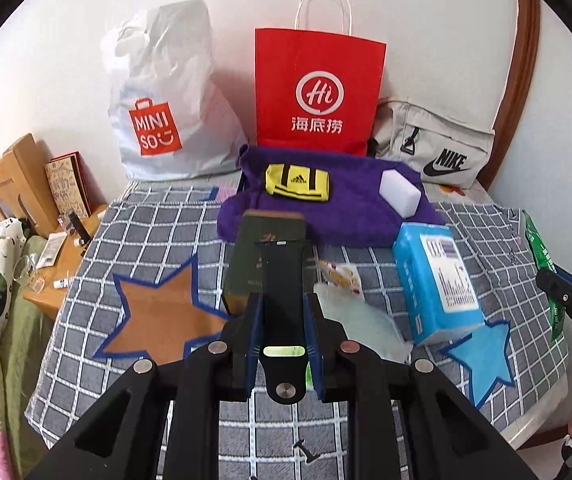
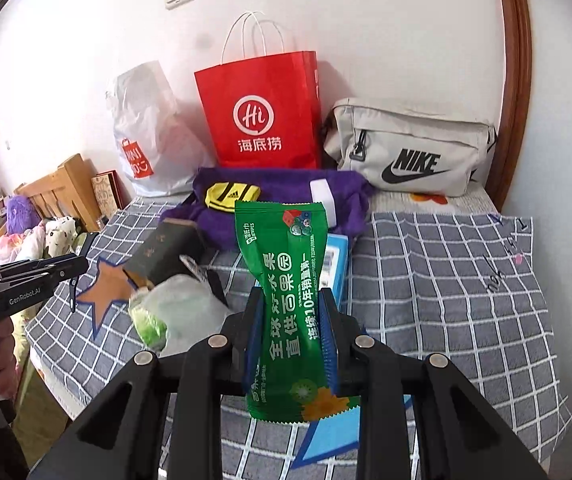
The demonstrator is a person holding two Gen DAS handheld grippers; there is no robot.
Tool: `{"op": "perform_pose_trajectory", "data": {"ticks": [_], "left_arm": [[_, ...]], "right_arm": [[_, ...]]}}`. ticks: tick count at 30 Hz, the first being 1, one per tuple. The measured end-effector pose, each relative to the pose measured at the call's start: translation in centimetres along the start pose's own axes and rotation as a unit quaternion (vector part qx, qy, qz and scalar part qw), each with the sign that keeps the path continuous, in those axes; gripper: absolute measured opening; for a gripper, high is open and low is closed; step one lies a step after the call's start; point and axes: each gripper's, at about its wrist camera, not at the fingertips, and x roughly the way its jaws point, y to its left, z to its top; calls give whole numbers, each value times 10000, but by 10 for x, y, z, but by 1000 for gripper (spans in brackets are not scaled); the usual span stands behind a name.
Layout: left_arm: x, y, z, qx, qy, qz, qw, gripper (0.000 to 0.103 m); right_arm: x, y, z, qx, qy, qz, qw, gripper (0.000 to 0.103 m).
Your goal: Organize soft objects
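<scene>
My left gripper (image 1: 284, 304) is shut on a black strap (image 1: 282, 276) that runs lengthwise between its blue pads, held above the checked cloth. My right gripper (image 2: 290, 312) is shut on the waist of a green wet-wipe packet (image 2: 286, 264), which stands upright and bulges above and below the pads. On a purple towel (image 1: 337, 212) at the back lie a yellow sock (image 1: 297, 182) and a white sponge (image 1: 399, 190). A blue tissue pack (image 1: 437, 280), a dark green box (image 1: 246, 264) and a pale soft pouch (image 1: 365, 328) lie on the cloth below.
Against the wall stand a white Miniso bag (image 1: 166, 100), a red paper bag (image 1: 317, 88) and a grey Nike bag (image 1: 433, 148). An orange star (image 1: 162, 316) and a blue star (image 1: 485, 356) mark the checked cloth (image 1: 146, 220). A wooden side table (image 1: 62, 264) is at left.
</scene>
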Motion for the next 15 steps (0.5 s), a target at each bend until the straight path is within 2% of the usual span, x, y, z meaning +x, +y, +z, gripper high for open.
{"op": "perform_pose_trajectory", "data": {"ticks": [15], "left_arm": [[10,4,43,-81,-163,22,9998,20]], "right_arm": [[19,-1,47,-30,-110,29,9999,26]]}}
